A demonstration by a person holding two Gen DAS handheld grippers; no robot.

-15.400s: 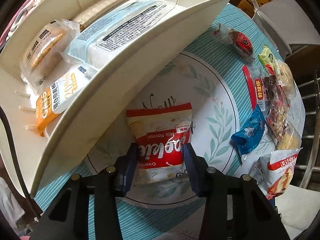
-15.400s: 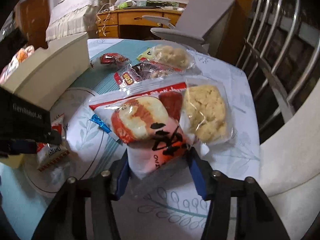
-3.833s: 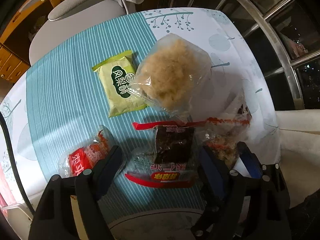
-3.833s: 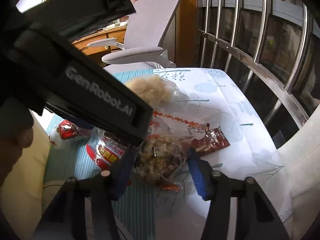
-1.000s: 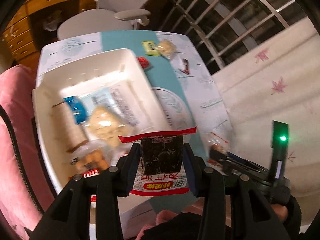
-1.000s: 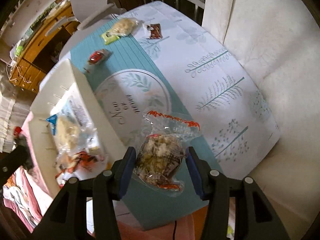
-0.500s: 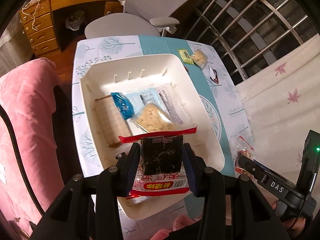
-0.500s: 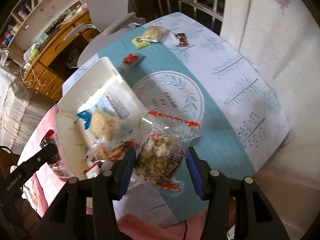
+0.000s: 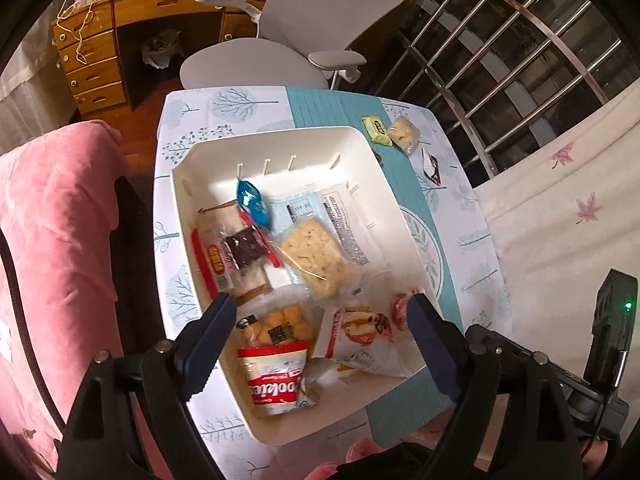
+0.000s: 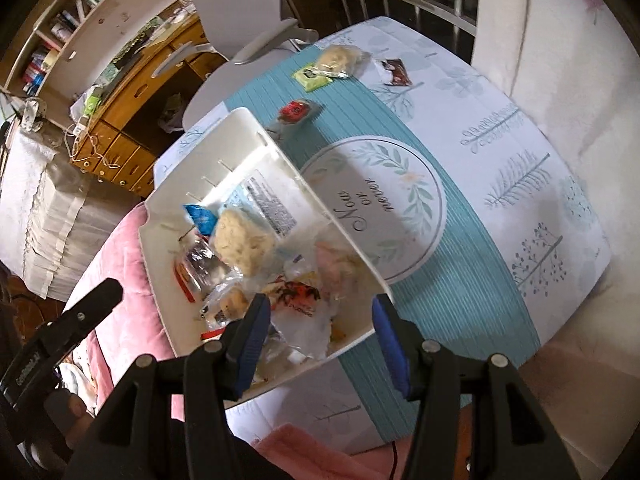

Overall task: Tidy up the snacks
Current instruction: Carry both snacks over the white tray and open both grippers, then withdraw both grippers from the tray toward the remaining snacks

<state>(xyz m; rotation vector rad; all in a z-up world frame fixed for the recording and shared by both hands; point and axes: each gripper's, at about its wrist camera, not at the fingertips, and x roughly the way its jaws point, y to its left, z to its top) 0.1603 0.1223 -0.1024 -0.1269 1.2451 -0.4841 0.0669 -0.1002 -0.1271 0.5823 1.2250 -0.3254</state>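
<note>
Both grippers hang above the cream plastic bin (image 9: 362, 148) that sits on the worktop's white tree-print and teal striped cloth (image 10: 500, 216). The left gripper (image 9: 320, 332) has its blue-padded fingers (image 9: 210, 330) spread wide and released, grasping nothing; the right gripper (image 10: 320, 332) is likewise spread apart and empty. Inside the bin lie a red-edged clear packet with a dark bar (image 9: 232, 256), a blue foil sweet (image 9: 252, 202), a clear pack of pale square crackers (image 9: 314, 256), a red-and-white cookie bag (image 9: 276, 380) and a white bag printed with red fruit (image 9: 360, 336). Well apart, at the worktop's far end, rest a green sachet (image 10: 310, 76), a clear bag of pale puffs (image 10: 338, 58), a small dark red wrapper (image 10: 394, 72) and a red round-wrapped candy (image 10: 294, 112).
</note>
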